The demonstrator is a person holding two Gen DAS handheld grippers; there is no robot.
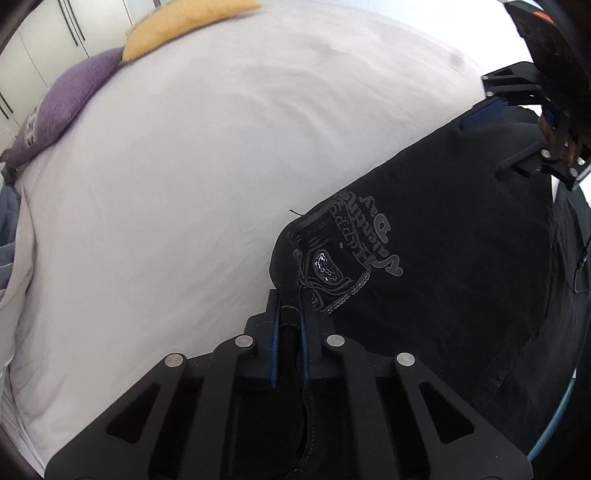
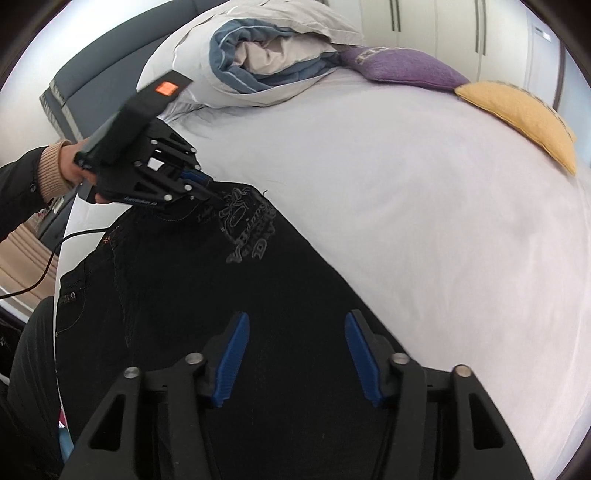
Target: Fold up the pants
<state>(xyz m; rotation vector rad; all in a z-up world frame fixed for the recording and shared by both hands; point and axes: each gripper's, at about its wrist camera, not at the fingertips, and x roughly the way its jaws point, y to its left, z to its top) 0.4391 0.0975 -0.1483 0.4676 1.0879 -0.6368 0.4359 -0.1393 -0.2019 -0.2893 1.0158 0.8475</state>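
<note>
Black pants (image 1: 443, 266) lie spread on the bed (image 1: 184, 184), on the near part of its pale sheet, with a grey printed and sequinned emblem (image 1: 332, 266) at one corner of the cloth. In the right wrist view the same pants (image 2: 207, 295) show a button and stitched seams at their left side, toward the bed's edge.

My left tool (image 1: 288, 314) is clamped on the hem of the pants right beside the emblem; a ridge of black cloth stands pinched between the blue pads (image 1: 274, 350). From the right wrist view, that left tool (image 2: 216, 195) bites the cloth at the emblem (image 2: 247, 229), held by my left hand (image 2: 74, 162) in a tan cuff and dark sleeve, a black cable trailing from it.

My right tool (image 2: 295, 354) hangs over the pants with its fingers apart, blue pads (image 2: 231, 362) clear on both sides, black cloth below the gap. I cannot tell if the tips touch the fabric. In the left wrist view it (image 1: 513, 122) sits at the far edge of the pants.

Beyond the pants the sheet is bare and lightly creased. At the bed's far side lie a purple cushion (image 2: 402, 66) and, touching it, a yellow cushion (image 2: 524, 118). A bundled blue and grey duvet (image 2: 258, 51) sits beside the purple one. White wardrobe doors (image 2: 461, 33) stand behind the bed.
</note>
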